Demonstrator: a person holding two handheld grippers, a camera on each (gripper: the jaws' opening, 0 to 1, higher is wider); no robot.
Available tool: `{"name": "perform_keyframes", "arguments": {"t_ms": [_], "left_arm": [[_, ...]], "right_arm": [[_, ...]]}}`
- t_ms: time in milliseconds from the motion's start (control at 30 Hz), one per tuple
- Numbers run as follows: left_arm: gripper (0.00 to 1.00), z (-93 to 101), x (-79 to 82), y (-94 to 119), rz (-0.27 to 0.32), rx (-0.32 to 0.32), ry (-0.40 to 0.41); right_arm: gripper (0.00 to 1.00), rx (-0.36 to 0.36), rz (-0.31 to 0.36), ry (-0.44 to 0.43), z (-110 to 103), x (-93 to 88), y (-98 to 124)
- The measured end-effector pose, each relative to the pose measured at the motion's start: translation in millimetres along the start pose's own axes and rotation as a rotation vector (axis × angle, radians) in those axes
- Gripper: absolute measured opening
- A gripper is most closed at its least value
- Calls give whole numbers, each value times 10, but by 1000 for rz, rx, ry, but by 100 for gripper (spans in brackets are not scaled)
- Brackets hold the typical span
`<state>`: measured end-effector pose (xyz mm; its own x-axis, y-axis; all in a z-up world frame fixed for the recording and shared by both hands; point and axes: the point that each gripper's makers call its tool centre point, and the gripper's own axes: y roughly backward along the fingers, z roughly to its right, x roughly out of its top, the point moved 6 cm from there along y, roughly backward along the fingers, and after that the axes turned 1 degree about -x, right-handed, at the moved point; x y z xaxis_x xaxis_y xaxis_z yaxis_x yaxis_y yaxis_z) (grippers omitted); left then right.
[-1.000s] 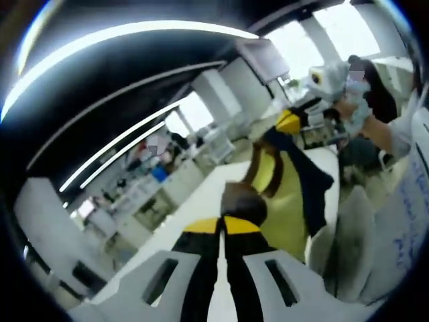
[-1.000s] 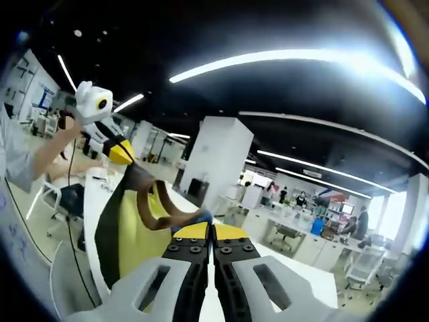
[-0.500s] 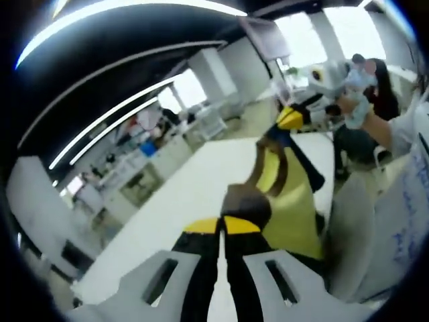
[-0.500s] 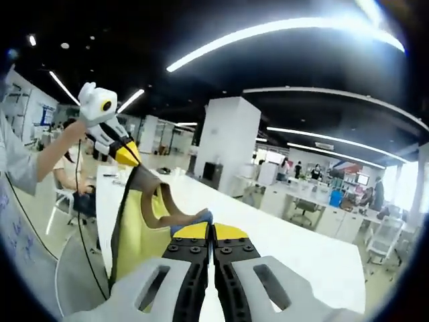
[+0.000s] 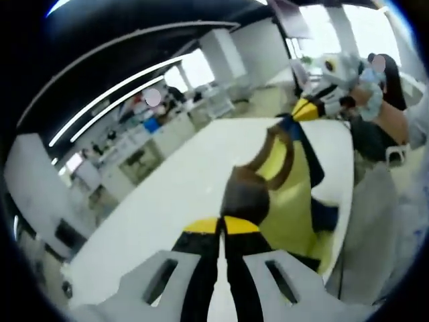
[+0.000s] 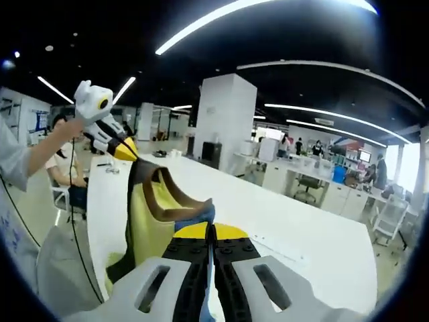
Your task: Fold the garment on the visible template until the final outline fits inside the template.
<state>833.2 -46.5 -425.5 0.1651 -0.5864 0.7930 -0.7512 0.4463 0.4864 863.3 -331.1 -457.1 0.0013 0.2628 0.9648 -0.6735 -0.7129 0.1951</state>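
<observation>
Between both clamped tongs (image 5: 222, 227) (image 6: 210, 231), yellow garment (image 5: 288, 194) hangs stretched.

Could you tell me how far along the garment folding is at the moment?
Early. Done: both tongs are shut on the garment; the left tongs and right tongs each pinch an edge. In hand: it hangs lifted over the white table. Left: laying it down and folding it; I can make out no template.
</observation>
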Motion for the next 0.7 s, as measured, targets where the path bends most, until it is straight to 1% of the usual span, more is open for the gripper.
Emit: {"name": "perform_keyframes", "arguments": {"t_ms": [33,167,300,400,433,500,633,700], "left_arm": [[0,-27,-29,-47,-2,2,7],[0,-130,-163,-274,-6,6,48],[0,-223,-279,-489,-12,26,73],[0,-254,-327,-595,-16,33,71],[0,-277,-359,-665,-18,37,71],[0,-333,-413,-763,-28,43,75],[0,-423,-508,-921,-33,51,103],[0,-458,-564,-989,-46,58,113]], "right_arm": [[1,-1,-3,-1,12,-14,-22],[1,-3,-37,-10,91,-159,-227],[1,-2,-60,-27,145,-269,-397],[1,-10,-71,-21,193,-328,-489],[1,-14,-68,-24,229,-365,-544],[1,-20,-72,-51,295,-430,-636],[1,-29,-84,-63,305,-472,-758],[1,-36,-89,-66,356,-492,-825]]}}
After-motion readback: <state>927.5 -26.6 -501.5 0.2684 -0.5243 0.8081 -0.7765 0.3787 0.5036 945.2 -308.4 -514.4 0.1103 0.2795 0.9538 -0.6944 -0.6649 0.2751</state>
